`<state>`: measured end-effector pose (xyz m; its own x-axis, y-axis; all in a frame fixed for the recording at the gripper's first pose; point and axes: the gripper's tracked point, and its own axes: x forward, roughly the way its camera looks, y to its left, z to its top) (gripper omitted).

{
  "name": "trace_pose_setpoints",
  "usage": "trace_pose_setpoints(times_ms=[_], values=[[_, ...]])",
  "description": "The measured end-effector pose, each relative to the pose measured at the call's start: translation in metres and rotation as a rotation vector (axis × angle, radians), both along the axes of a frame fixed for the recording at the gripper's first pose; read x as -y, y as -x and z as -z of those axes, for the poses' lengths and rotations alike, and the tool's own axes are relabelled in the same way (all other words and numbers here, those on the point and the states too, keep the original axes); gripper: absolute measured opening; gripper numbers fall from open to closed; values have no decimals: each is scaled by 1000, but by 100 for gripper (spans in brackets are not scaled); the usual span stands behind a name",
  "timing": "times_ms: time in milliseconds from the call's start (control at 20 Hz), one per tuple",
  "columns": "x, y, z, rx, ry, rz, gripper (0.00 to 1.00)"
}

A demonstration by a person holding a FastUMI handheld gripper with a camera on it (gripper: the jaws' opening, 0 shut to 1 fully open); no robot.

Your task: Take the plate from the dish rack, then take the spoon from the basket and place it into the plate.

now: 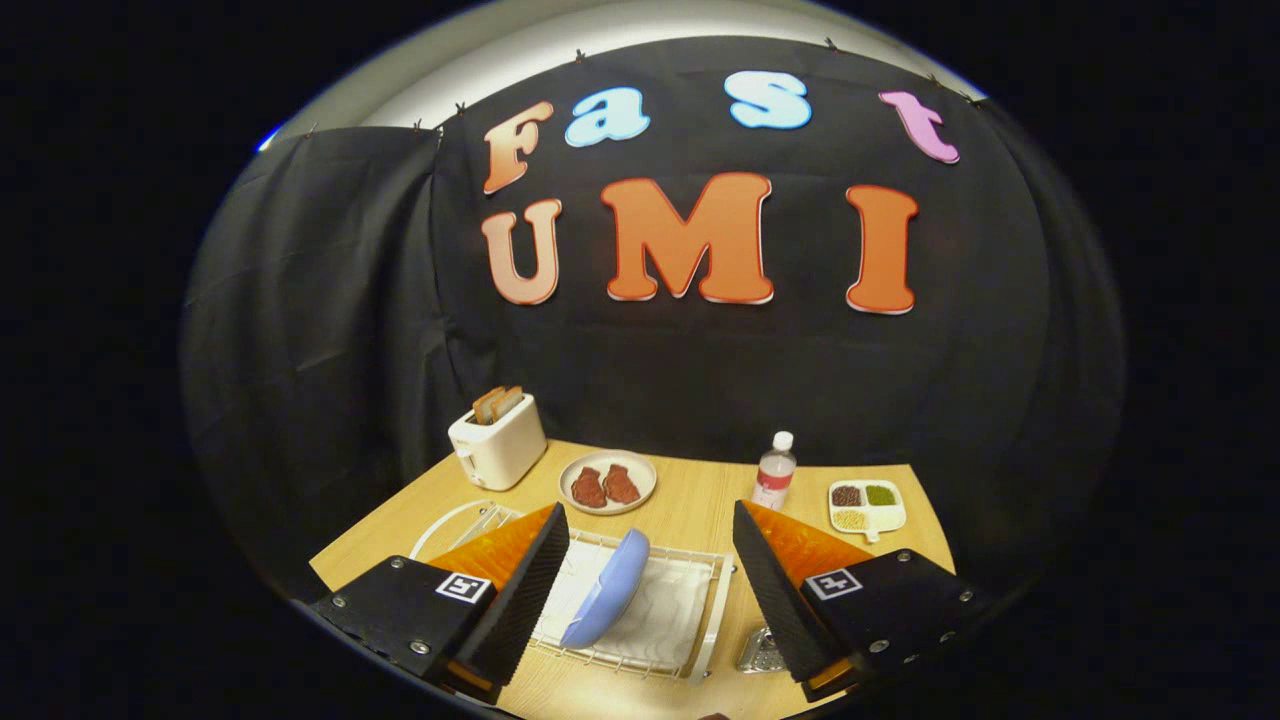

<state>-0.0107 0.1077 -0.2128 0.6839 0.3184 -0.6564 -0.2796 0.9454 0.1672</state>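
Note:
A blue plate stands on edge, leaning, in a white wire dish rack on the wooden table. My gripper hangs above the rack with its fingers wide open, and the plate sits between them, closer to the left finger, touching neither. Just inside the right finger, on the table beside the rack, a metal mesh basket is partly hidden; I cannot make out the spoon.
Beyond the rack a white toaster with toast stands at the back left. A plate with two brown pieces sits mid-table, a clear bottle to its right, and a divided dish of grains farther right.

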Motion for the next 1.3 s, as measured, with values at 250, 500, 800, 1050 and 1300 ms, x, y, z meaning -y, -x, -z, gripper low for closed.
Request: trace_pose_setpoints(times_ms=[250, 500, 800, 1050, 1300], values=[[-24, 2, 55, -194, 10, -12, 94], [-41, 7, 105, -352, 66, -59, 91], [-52, 19, 157, -544, 135, -64, 88], [-53, 30, 185, -643, 174, 2, 62], [-42, 44, 204, -748, 207, 86, 40]])
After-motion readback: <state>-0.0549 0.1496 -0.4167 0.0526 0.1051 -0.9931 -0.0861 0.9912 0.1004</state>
